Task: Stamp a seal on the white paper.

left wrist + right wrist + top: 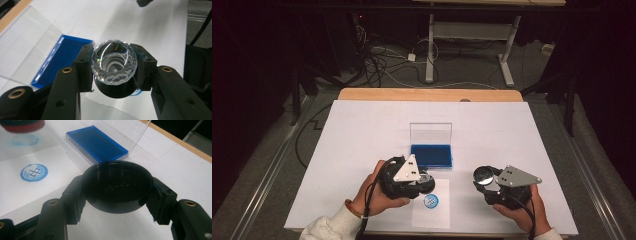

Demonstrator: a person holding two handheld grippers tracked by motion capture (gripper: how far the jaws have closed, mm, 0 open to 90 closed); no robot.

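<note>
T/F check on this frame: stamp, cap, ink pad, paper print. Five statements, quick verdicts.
1. The left gripper is shut on the crystal-handled stamp. True.
2. The right gripper is open, with nothing between its jaws. False: it is shut on the round black cap.
3. The blue ink pad has its clear lid raised. True.
4. The paper sheet bears no print. False: a round blue print is on it.
5. The ink is red. False: blue.
</note>
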